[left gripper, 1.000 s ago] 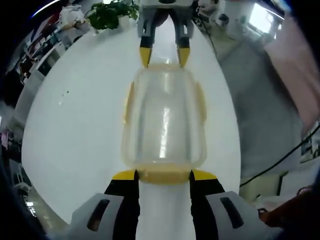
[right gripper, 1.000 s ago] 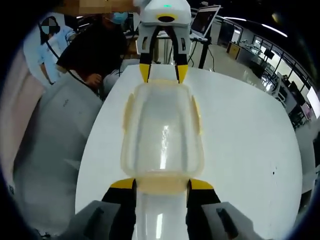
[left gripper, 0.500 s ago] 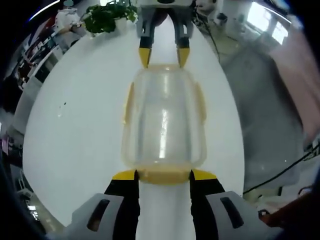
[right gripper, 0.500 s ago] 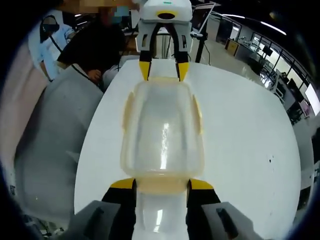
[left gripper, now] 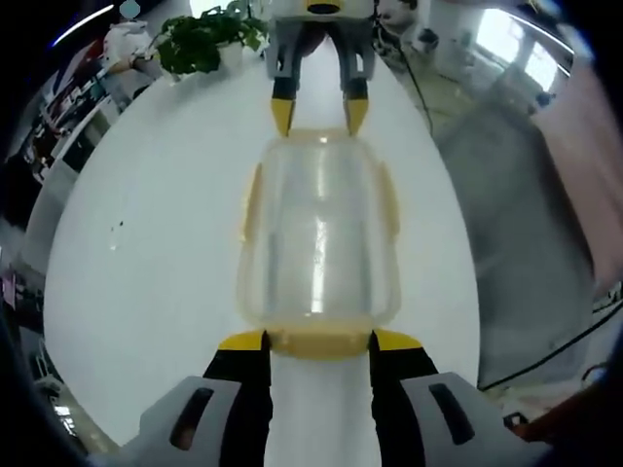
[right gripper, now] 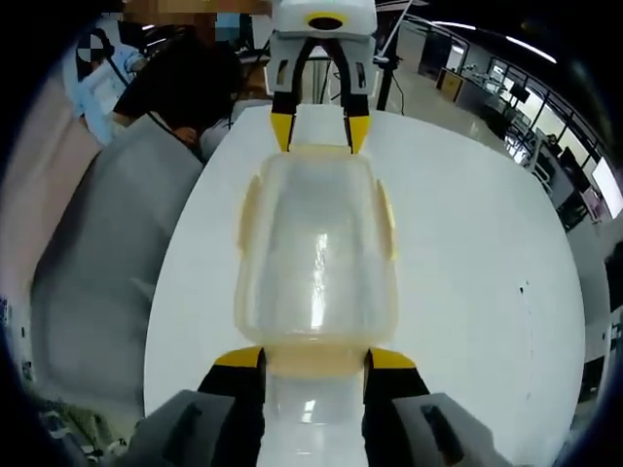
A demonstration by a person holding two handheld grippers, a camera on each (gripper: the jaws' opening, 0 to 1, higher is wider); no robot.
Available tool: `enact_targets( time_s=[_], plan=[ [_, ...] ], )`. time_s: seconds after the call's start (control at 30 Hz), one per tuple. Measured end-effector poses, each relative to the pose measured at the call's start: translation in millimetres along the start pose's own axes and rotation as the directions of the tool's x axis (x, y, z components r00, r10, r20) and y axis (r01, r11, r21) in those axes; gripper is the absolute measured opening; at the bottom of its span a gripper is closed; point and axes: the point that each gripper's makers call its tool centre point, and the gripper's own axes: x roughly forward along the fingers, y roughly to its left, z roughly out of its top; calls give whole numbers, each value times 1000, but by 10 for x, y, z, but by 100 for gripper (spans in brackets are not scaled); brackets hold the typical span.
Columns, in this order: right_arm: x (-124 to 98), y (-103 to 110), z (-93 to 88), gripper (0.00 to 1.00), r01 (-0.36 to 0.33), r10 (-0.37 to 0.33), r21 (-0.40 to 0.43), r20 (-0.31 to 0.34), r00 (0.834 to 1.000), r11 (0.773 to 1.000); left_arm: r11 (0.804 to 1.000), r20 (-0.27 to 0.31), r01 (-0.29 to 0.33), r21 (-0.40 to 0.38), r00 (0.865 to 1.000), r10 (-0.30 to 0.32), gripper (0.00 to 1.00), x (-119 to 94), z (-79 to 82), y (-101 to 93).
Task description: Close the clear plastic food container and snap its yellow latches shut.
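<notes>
A clear plastic food container (left gripper: 319, 233) with its lid on lies lengthwise between both grippers, over a white round table (left gripper: 146, 243). Yellow latches (left gripper: 251, 199) run along its long sides. In the left gripper view, my left gripper (left gripper: 319, 341) has its jaws on either side of the near yellow end latch (left gripper: 319, 343). My right gripper (left gripper: 319, 112) grips the far end. In the right gripper view, the same container (right gripper: 316, 243) has my right gripper (right gripper: 314, 358) shut on the near end latch and my left gripper (right gripper: 318, 131) on the far end.
A potted plant (left gripper: 200, 39) stands at the table's far edge. A seated person in dark clothes (right gripper: 185, 88) is beyond the table (right gripper: 477, 272). Grey floor (left gripper: 526, 224) lies past the table's edge, and a pale sleeve (right gripper: 44, 165) shows at the left.
Both views have swung over the table and room, while the container stays fixed between the two grippers. The jaws have not changed.
</notes>
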Motion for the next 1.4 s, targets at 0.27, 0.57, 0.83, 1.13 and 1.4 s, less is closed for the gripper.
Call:
enact_targets(
  time_s=[0.27,0.57,0.83,1.13,1.4],
  plan=[
    [-43,-4,-131,36,-5,5,-1,-3,1000,1000,1000,10,7,0,1000,-7,37,96,102,4],
    [-97,-10,-267,36,-1,1,0,-18,1000,1000,1000,14,7,3,1000,-7,37,184,234,26],
    [-170,27,-445,36,-5,5,10,-28,1000,1000,1000,31,14,8,999,-14,37,280,397,-6],
    [-214,42,-591,37,-6,7,16,-53,999,1000,1000,35,23,9,999,-23,37,373,521,-16],
    [-232,33,-663,37,-10,10,17,-61,998,1000,1000,35,24,5,999,-24,37,412,580,-8]
  ],
)
